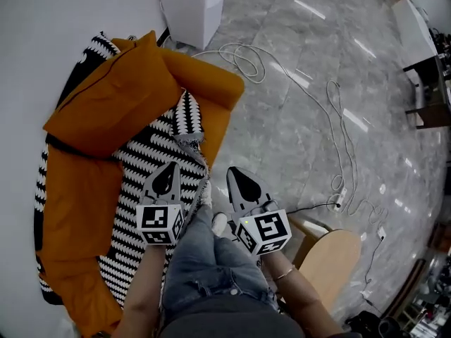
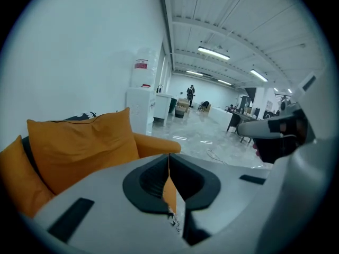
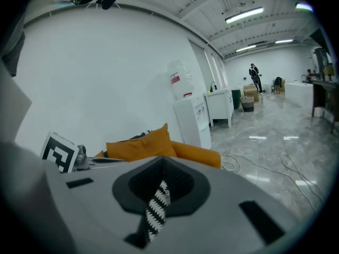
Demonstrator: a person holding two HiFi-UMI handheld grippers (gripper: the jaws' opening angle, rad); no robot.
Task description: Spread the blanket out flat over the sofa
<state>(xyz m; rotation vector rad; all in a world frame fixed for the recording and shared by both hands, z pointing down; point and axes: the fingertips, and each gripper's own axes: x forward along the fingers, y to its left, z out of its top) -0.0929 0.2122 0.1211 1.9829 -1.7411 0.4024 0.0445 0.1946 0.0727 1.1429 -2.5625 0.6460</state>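
Observation:
A black-and-white patterned blanket (image 1: pixel 151 162) lies rumpled over the seat of an orange sofa (image 1: pixel 74 189), partly under a big orange cushion (image 1: pixel 113 97). My left gripper (image 1: pixel 170 166) is at the blanket's front edge, jaws together; in the left gripper view (image 2: pixel 169 160) a thin bit of patterned cloth (image 2: pixel 172 219) shows between them. My right gripper (image 1: pixel 235 172) hangs just right of it, past the sofa's front edge. It is shut on a strip of the blanket (image 3: pixel 157 205), seen in the right gripper view (image 3: pixel 162 163). The cloth between the two grippers droops over my knee.
My jeans-clad leg (image 1: pixel 204 259) stands against the sofa front. A white cable (image 1: pixel 338 139) loops over the grey marble floor. A white dispenser (image 1: pixel 190 5) stands beyond the sofa's arm. A round wooden stool (image 1: pixel 331 259) is at my right, dark desks (image 1: pixel 430 83) farther off.

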